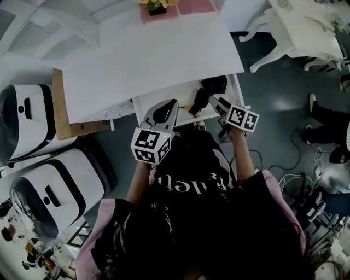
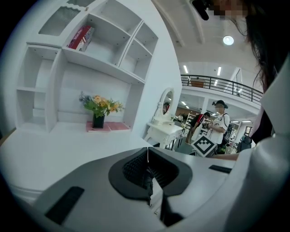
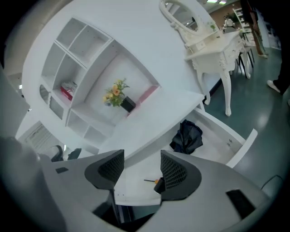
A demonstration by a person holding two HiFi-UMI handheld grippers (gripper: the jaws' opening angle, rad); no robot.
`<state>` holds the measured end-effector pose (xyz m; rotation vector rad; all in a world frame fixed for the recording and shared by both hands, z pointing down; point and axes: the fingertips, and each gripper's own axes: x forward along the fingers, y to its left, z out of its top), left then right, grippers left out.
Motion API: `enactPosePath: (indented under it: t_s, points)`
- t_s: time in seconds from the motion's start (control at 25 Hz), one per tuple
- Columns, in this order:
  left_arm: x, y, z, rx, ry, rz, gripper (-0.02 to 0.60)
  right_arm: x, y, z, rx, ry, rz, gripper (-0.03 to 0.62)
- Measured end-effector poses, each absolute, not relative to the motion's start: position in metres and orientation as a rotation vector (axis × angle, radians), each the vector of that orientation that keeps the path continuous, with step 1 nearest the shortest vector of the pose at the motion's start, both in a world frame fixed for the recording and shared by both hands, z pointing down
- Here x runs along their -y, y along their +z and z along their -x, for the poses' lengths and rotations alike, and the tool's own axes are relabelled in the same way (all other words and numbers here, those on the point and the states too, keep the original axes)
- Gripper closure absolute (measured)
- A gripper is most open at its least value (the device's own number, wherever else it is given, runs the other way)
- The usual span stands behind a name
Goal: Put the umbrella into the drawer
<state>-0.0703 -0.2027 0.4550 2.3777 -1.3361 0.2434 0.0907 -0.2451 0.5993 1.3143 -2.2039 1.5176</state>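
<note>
The black folded umbrella (image 1: 212, 86) lies inside the open white drawer (image 1: 239, 90) under the desk top. In the right gripper view the umbrella (image 3: 186, 137) rests toward the drawer's far side, and a small orange-tipped piece (image 3: 156, 181) shows beside the right jaw. My right gripper (image 1: 220, 105) (image 3: 141, 165) is open over the drawer (image 3: 242, 145) with nothing between its jaws. My left gripper (image 1: 163, 112) (image 2: 148, 170) is at the drawer's left front, its jaws closed together and empty. The person's body hides the drawer's front edge in the head view.
The white desk (image 1: 158, 52) carries a flower pot (image 1: 157, 6) on a pink mat at its back. A white dressing table (image 1: 303, 27) stands at the right. White machines (image 1: 27, 120) sit at the left. Another person's legs (image 1: 328, 117) and cables (image 1: 311, 191) are on the floor at right.
</note>
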Motion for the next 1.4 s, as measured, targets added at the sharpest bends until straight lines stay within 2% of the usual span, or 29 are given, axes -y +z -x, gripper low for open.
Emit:
enactPosePath:
  t_s: [0.4, 0.76, 0.84, 0.96, 1.4]
  points:
    - [0.181, 0.446, 0.07, 1.238, 0.22, -2.469, 0.565, 0.207, 0.505, -0.058, 2.458, 1.158, -1.323, 0.321]
    - [0.145, 0.456, 0.083, 1.132, 0.219, -2.5, 0.565, 0.151, 0.471, -0.013, 2.526, 0.965, -1.371, 0.326]
    - [0.14, 0.459, 0.087, 1.119, 0.217, -2.493, 0.566, 0.14, 0.471, -0.006, 2.514, 0.944, -1.367, 0.349]
    - [0.134, 0.464, 0.088, 1.105, 0.212, -2.482, 0.565, 0.128, 0.471, -0.005, 2.484, 0.915, -1.384, 0.436]
    - [0.125, 0.467, 0.079, 1.12, 0.169, -2.457, 0.566, 0.107, 0.471, -0.005, 2.451, 0.885, -1.326, 0.512]
